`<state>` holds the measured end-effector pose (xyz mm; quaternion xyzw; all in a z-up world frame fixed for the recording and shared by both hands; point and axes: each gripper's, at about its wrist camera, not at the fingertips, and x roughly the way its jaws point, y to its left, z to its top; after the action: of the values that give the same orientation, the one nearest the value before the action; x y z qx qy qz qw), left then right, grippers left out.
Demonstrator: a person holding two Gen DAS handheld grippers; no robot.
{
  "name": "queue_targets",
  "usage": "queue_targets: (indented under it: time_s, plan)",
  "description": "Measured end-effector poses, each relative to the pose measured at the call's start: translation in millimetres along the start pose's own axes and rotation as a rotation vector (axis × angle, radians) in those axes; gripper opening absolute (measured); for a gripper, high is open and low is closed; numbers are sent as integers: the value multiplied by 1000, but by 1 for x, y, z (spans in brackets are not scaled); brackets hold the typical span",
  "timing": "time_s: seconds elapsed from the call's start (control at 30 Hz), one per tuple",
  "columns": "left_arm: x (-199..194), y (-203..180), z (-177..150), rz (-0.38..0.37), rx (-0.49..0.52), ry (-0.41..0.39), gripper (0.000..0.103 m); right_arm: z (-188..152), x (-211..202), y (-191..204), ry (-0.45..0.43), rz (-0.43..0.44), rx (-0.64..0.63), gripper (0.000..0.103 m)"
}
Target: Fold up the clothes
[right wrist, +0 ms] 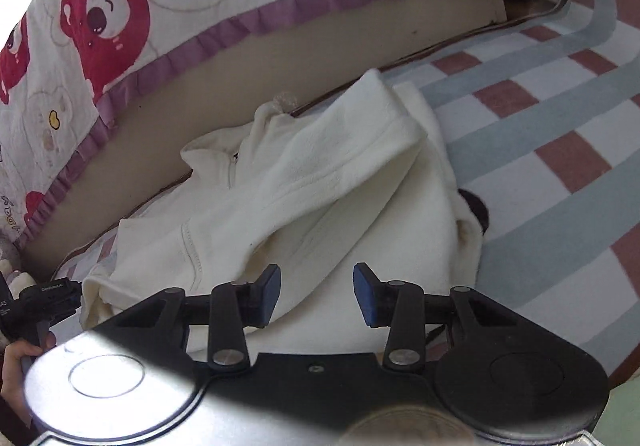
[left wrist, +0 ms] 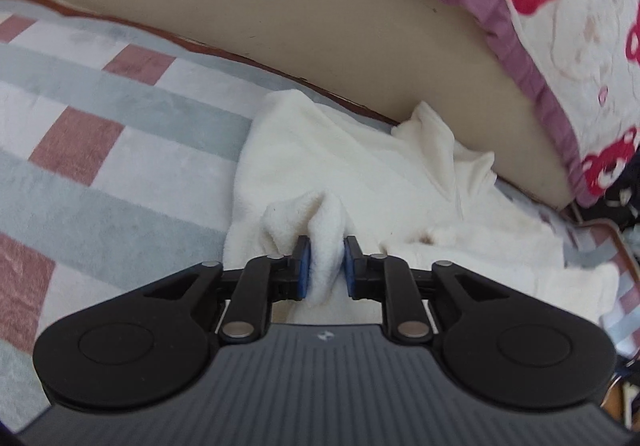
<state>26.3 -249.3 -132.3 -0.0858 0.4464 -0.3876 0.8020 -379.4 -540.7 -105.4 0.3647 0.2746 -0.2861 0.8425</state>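
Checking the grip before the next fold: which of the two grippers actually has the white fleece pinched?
The left gripper: its blue pads squeeze a bunched fold of the white fleece garment. The right gripper hangs open above the cloth, nothing between its pads.

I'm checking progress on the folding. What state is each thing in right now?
White fleece top: lying on the bed, one sleeve folded across its front, not yet fully folded.
Left gripper: shut on a bunched fold of the white fleece top.
Right gripper: open above the top, nothing between its fingers.
Checked blanket: spread flat under the top.
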Motion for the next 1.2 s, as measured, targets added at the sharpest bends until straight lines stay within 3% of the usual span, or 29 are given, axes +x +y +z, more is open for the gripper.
queue_targets:
  time_s: [0.13,0.27,0.4,0.53,0.57,0.67,0.8,0.87,0.9,0.93,0.97,1.0,1.07,1.2]
  plan:
    - [-17,-5,1,-68,40,40,28,0,6,5,-16,-72,-65,46]
    - [-35,-28,-8,-65,228,96,48,1,8,11,-59,-179,-166,46]
    - [-48,-45,-17,-54,375,100,57,8,14,10,-106,-275,-292,46]
    - [-49,-50,-21,-42,452,106,68,24,23,-5,-116,-256,-232,46]
    - [-47,-51,-26,-21,499,125,74,29,26,-10,-110,-250,-193,46]
    - [-38,-54,-40,53,637,180,77,41,32,-23,-93,-231,-60,46]
    - [-26,-45,-42,40,587,194,77,47,35,-17,-130,-200,-118,46]
    - [-22,-43,-41,45,577,181,72,49,41,-14,-136,-227,-174,46]
    - [-21,-43,-40,57,584,171,63,50,44,-12,-139,-241,-202,46]
    - [-21,-42,-40,68,592,160,27,52,46,-11,-144,-245,-225,46]
    - [-24,-40,-36,64,569,145,7,54,47,-11,-153,-228,-240,41]
    - [-29,-37,-30,54,533,127,7,57,44,-10,-163,-204,-258,9]
    - [-39,-29,-18,33,458,88,7,63,37,-9,-188,-152,-274,5]
    - [-50,-16,-3,-6,340,21,7,74,3,-16,-272,-29,-162,4]
